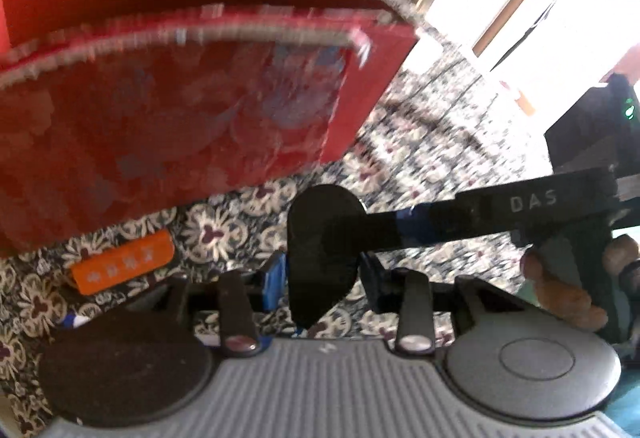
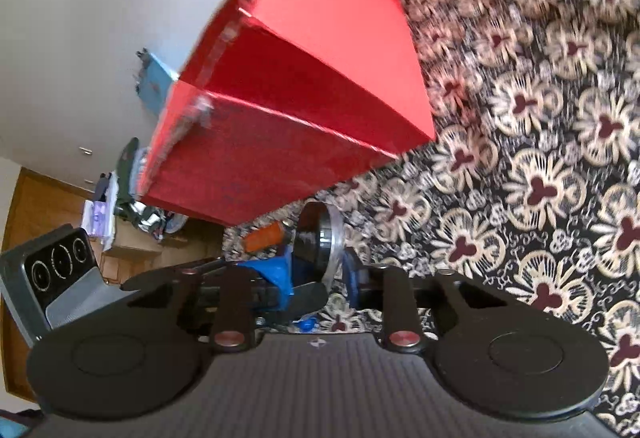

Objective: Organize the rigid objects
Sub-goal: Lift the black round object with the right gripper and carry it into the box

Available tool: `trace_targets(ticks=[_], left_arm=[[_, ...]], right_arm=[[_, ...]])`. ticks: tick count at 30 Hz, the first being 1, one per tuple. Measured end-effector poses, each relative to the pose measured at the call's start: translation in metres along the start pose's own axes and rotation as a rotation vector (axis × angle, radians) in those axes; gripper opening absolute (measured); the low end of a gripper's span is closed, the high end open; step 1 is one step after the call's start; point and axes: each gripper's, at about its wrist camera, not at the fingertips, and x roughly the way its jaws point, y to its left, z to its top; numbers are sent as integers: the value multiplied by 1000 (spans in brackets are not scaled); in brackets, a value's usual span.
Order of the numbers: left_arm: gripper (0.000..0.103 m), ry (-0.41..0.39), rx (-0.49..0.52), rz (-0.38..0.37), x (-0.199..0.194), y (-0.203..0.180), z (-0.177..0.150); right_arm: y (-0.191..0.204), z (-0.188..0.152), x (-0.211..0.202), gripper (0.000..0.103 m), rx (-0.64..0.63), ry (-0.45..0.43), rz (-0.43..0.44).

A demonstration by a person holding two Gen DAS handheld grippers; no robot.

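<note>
At the upper left of the left wrist view stands the red box (image 1: 180, 110), its flap raised, on the patterned cloth (image 1: 420, 142). I judge it to be stiff card, light, and the likely home for the small pieces. Below it, at the lower left, a small orange block (image 1: 124, 268) lies flat on the cloth, untouched. At the lower middle sits the thing I am working on, a black disc (image 1: 320, 234) with a metal rim, held clear of the cloth and near the box's front corner. My left gripper (image 1: 322, 276) stands partly open with the disc between its blue-taped fingers. They look close against its edges, but in this blur I cannot tell whether the pads press on it. From the right edge my right gripper (image 2: 316, 274) reaches in, and my right hand (image 1: 560, 286) is wrapped round its handle. Its jaws are pinched almost fully together, and I judge that they clamp the disc by its thin rim. The disc looks rigid, fairly light and smooth, so it could swivel or slip in a narrow pinch. The safer hold is across the metal rim, squarely between the pads. I would keep off the glossy face, which might scratch.
</note>
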Motion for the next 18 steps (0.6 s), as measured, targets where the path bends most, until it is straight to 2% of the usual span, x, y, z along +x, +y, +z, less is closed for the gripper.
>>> trace_targets(ticks=[3, 9, 14, 18], left_arm=[[38, -57, 41, -33, -24, -12, 8], [38, -206, 143, -58, -75, -37, 26], [38, -321, 181, -11, -102, -38, 49], [38, -380, 190, 76, -115, -23, 70]], right_arm=[[20, 3, -20, 0, -69, -37, 30], [67, 19, -54, 0, -231, -112, 88], [97, 46, -56, 0, -335, -167, 125], [126, 75, -31, 0, -428, -155, 118]])
